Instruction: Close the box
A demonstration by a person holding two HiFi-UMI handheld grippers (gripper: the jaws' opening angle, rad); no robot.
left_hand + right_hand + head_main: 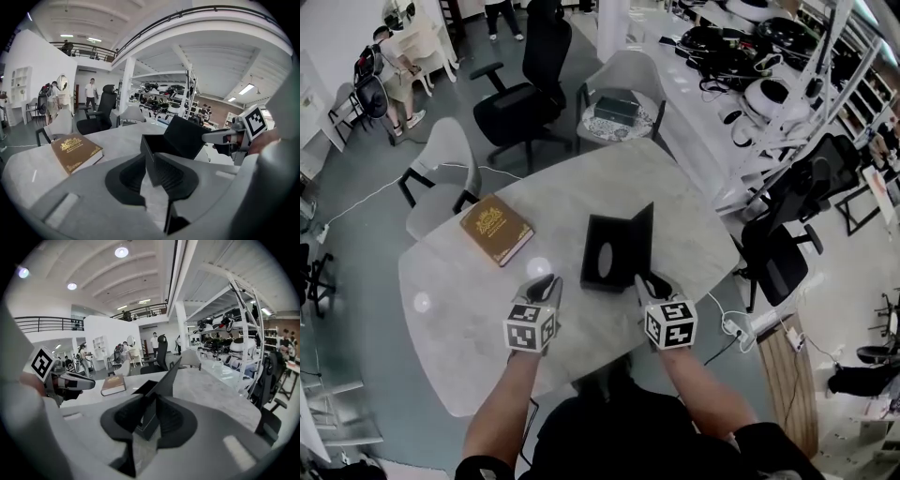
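Box [602, 255] open on table [469, 300], lid [641, 236] upright. I see left gripper [547, 280] jaws apart, empty; right gripper [649, 280] jaws loose astride box corner.

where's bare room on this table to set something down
Bare marble lies left of the brown book down to the near-left edge of the table, and beyond the open black box toward the far rim. A narrower strip runs right of the box. It is crowded at the near centre, where the left gripper and right gripper flank the box.

A pale marbled table [581, 178] carries a black box [605, 258], lid raised, and a brown book [495, 230] nearby.
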